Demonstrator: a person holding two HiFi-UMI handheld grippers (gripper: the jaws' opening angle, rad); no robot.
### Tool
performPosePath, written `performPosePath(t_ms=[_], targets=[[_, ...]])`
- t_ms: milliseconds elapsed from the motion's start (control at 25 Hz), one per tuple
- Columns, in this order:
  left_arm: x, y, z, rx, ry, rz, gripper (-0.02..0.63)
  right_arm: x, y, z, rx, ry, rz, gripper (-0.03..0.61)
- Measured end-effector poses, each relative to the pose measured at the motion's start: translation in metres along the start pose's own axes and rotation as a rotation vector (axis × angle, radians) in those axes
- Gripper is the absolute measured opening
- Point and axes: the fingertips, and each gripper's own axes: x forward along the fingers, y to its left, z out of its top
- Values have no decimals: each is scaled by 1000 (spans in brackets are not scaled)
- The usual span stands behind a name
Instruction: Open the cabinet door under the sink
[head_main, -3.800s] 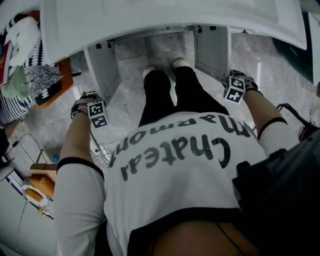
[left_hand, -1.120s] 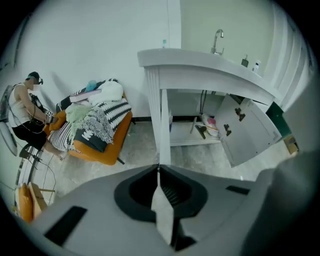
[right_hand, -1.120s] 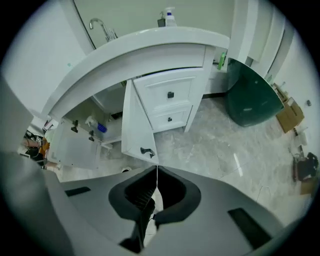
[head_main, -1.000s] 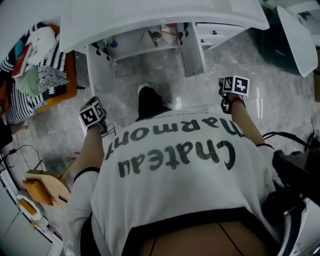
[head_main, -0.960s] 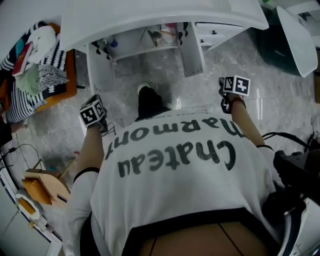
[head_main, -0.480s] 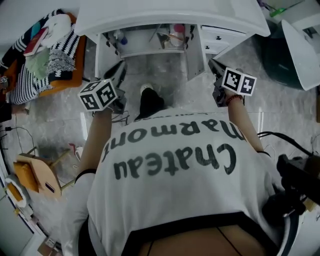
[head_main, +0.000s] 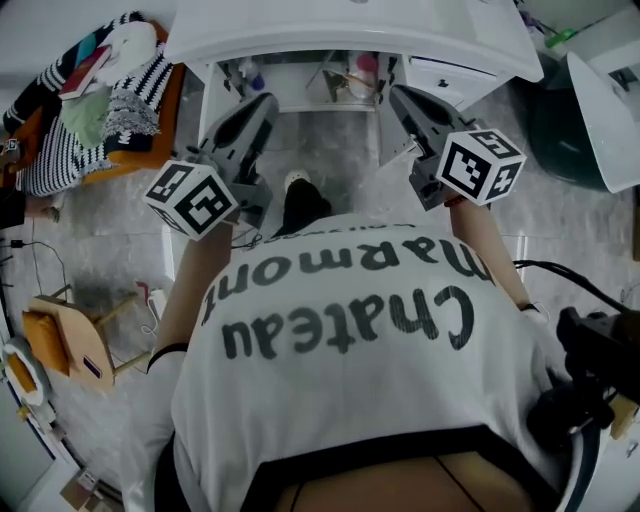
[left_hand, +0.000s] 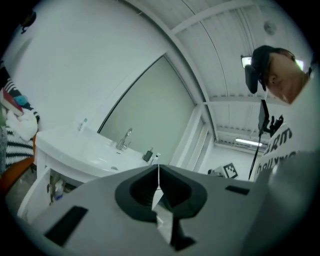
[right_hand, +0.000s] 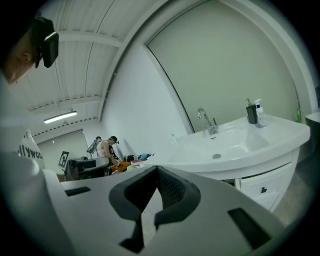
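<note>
Left hand-held gripper (head_main: 264, 102) and right hand-held gripper (head_main: 397, 94), both pressed together and empty, point toward the open cabinet (head_main: 305, 97) under the sink (head_main: 350, 28).

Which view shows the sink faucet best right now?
Right gripper view: the faucet stands whole and unblocked. The left gripper view shows the faucet smaller. The head view does not show it.

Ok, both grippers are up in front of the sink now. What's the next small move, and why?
Probably just draw both grippers back and finish. The cabinet under the sink already stands open, its inside showing and its left door swung outward. The left gripper and right gripper have their fingers together on nothing, so no pull seems left to make.
</note>
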Motion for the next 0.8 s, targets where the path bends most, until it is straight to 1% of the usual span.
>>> performPosePath(t_ms=[80,120,360,520,800], targets=[[1,-3,-3,49,21,-4,12,2,6,0,-15,-1,12,12],[1,-4,-5,60,29,-5,12,4,8,-1,-23,1,13,12],[-3,4,-8,64,39,0,12,12,11,-3,-53,11,6,12],[-1,8,-10,64,46,6,12,12,9,-5,-40,9,3,11],[5,9,-11,69,53,-2,12,14,6,-9,-57,19,-6,11]])
